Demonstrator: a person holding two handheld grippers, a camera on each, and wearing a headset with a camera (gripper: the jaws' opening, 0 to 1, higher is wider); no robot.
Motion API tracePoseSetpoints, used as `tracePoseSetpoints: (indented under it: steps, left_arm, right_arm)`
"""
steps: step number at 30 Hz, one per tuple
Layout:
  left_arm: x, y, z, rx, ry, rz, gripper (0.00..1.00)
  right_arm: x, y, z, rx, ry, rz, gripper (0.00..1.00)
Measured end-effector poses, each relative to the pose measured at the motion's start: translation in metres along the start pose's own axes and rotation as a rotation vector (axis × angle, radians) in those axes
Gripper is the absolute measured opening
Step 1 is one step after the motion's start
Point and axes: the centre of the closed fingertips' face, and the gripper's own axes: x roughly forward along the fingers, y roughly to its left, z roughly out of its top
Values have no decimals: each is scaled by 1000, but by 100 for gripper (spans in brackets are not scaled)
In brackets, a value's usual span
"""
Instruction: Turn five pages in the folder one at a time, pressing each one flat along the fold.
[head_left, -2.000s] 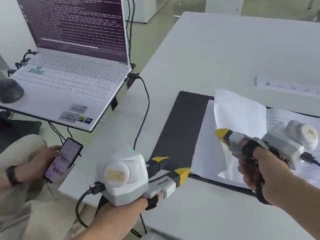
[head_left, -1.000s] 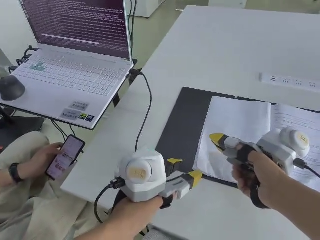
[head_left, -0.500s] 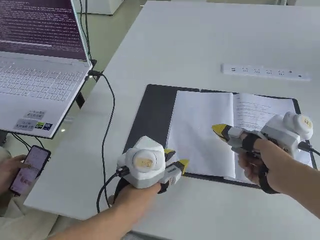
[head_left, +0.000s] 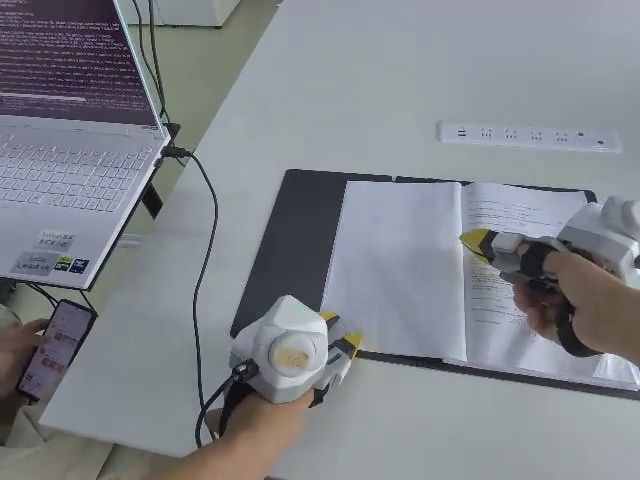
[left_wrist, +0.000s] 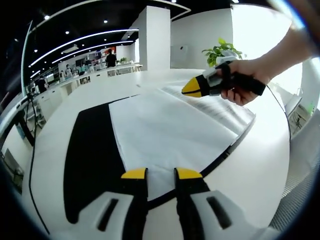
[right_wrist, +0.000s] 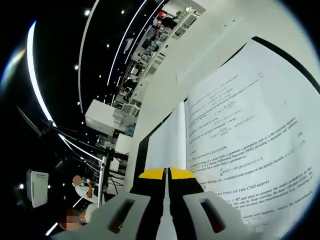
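The folder (head_left: 300, 250) lies open and flat on the smooth white surface (head_left: 400, 100). Its matte black cover shows as a broad band along the left and a thin rim on the near side. A blank white page (head_left: 395, 270) lies left of the fold and a printed page (head_left: 510, 215) right of it.

The left gripper (head_left: 338, 335) sits at the folder's near left corner with its yellow-tipped jaws a narrow gap apart, holding nothing. The right gripper (head_left: 474, 241) has its jaws pressed together and points at the printed page just right of the fold; I cannot tell whether it touches the paper.

Bare surface stretches far of the folder to a white power strip (head_left: 530, 136). To the left, a black cable (head_left: 207, 260) runs along the surface edge, beside a laptop (head_left: 60, 170).
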Motion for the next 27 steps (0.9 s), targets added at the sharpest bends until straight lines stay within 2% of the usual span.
tracePoseSetpoints:
  steps: [9,12,16,19,24,27]
  left_arm:
    - [-1,0,0,13,-22,0,19]
    - [-1,0,0,16,-24,0,19]
    - [0,0,0,16,-26,0,19]
    - [-1,0,0,11,-30,0,19]
    - [0,0,0,13,-35,0,19]
    - [0,0,1,12,-41,-1,19]
  right_arm:
    - [21,-12,36,117,-96,1,0]
    - [28,-15,44,147,-100,0,0]
    - [44,-13,49,150,-55,3,0]
    - [52,-15,55,201,-67,13,0]
    - [62,-20,57,262,-60,15,0]
    - [67,-19,64,280,-83,19,0]
